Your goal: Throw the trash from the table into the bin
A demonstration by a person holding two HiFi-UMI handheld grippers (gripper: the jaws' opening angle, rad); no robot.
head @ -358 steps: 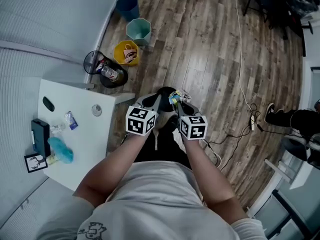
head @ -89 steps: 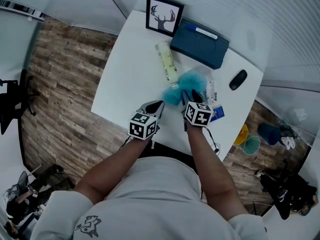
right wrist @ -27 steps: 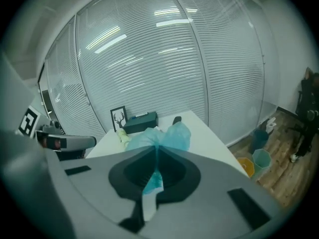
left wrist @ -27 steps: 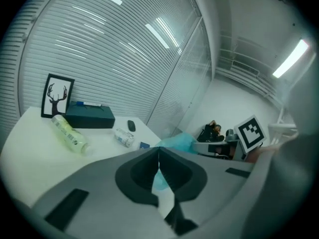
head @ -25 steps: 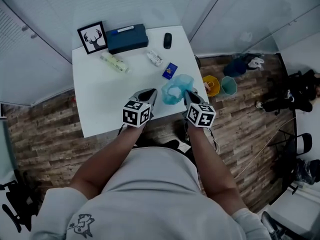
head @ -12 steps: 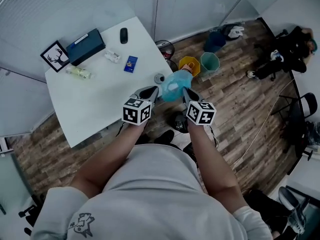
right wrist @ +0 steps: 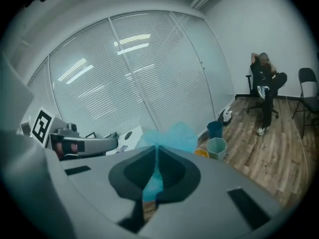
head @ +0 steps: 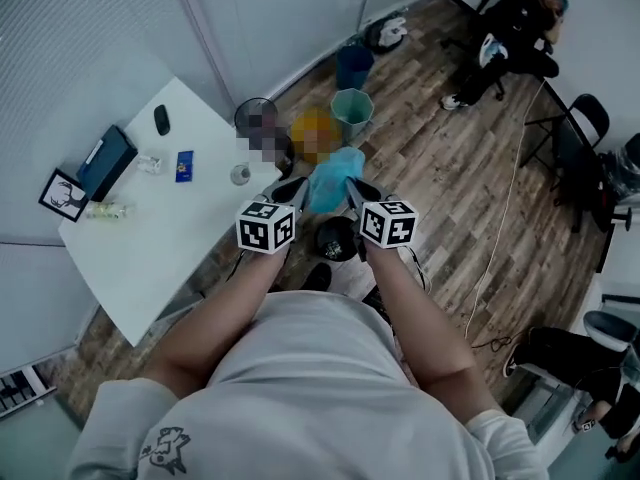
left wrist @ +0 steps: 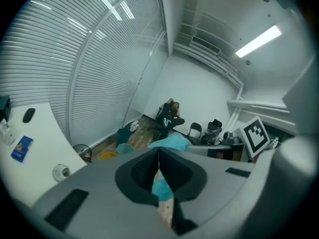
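At far L of the head view, a white table was seen. A framed deer picture stood at its outer corner, w/ a dark blue box just beside it and a pale bottle lying flat nearby. A black mouse lay toward the blinds. A clear wrapper and a blue packet lay near the middle. A small round object sat close to the edge nearest the bins.

Past that corner, on the wood floor, a black wire bin was seen. Next came a yellow bin, then a teal bin, w/ a dark blue bin beyond.

Mid-frame, the L gripper was held w/ jaws closed together. In the left gripper view an edge of the blue bag was seen at the tips, apparently pinched, w/ more of it showing under the jaws.

The bag was carried in the air btwn the two grippers. It was off the table and over the floor, near the yellow bin but not in any bin.

The R gripper was clamped shut on the bag. In the right gripper view the crumpled plastic was seen puffing up above the closed tips.

At far R, a person was seated by the wall. A black chair stood well apart from the bins.
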